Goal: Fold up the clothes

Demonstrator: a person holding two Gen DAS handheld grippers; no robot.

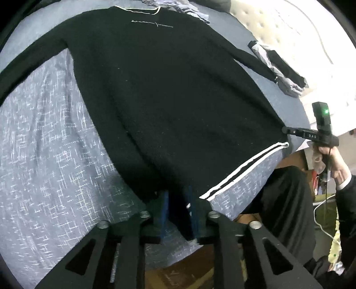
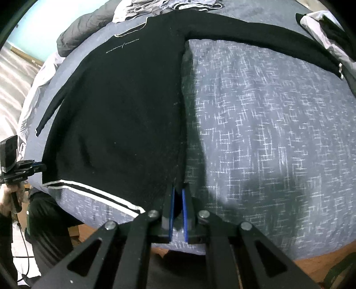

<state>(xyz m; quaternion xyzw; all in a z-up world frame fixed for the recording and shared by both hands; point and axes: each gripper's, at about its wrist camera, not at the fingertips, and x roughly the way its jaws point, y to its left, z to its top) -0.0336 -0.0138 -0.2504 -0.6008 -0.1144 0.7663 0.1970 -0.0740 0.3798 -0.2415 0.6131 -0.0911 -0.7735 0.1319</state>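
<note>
A black sweater (image 1: pixel 166 89) (image 2: pixel 122 100) with a white-striped hem (image 1: pixel 244 166) (image 2: pixel 89 189) lies flat on the patterned blue-grey bed cover (image 1: pixel 44 144) (image 2: pixel 267 133), collar at the far end and both sleeves spread out. My left gripper (image 1: pixel 178 200) is shut on one bottom corner of the hem, black cloth pinched between its blue pads. My right gripper (image 2: pixel 178 195) is shut on the other bottom corner. Each gripper also shows in the other view, the right gripper (image 1: pixel 286 130) and the left gripper (image 2: pixel 42 167) both at the sweater's edge.
A folded pile of clothes (image 1: pixel 280 66) (image 2: pixel 322 29) sits by the right sleeve's cuff. Loose garments (image 1: pixel 178 6) (image 2: pixel 155 6) and a grey duvet (image 2: pixel 77 33) lie at the far end. The person's black trousers (image 1: pixel 284 200) stand at the near bed edge above the wooden floor (image 2: pixel 311 262).
</note>
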